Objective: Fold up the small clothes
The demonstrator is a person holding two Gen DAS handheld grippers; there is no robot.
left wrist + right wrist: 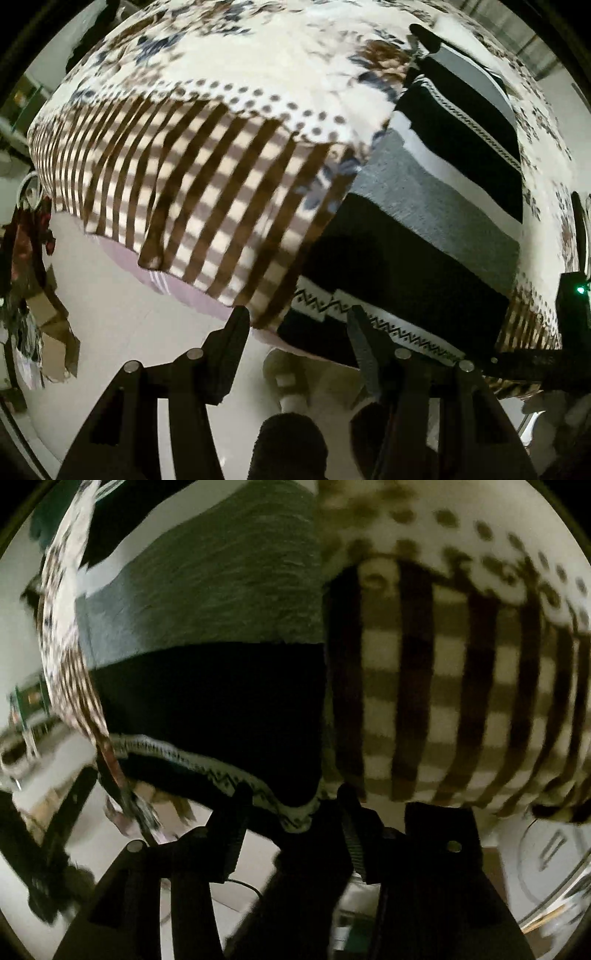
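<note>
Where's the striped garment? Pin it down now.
The striped garment lies on the right of the left wrist view, on the patterned cloth, its zigzag hem hanging just ahead of the open left gripper.

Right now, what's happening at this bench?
A person with two handheld grippers is working on a black, grey and white striped knit garment lying on a table covered by a floral and checked cloth. The garment's zigzag-trimmed hem hangs over the near table edge. Both the left gripper and the right gripper sit open at that hem, apparently lining up to grab it. Neither has closed on the fabric yet, and the right wrist view is motion-blurred.
</note>
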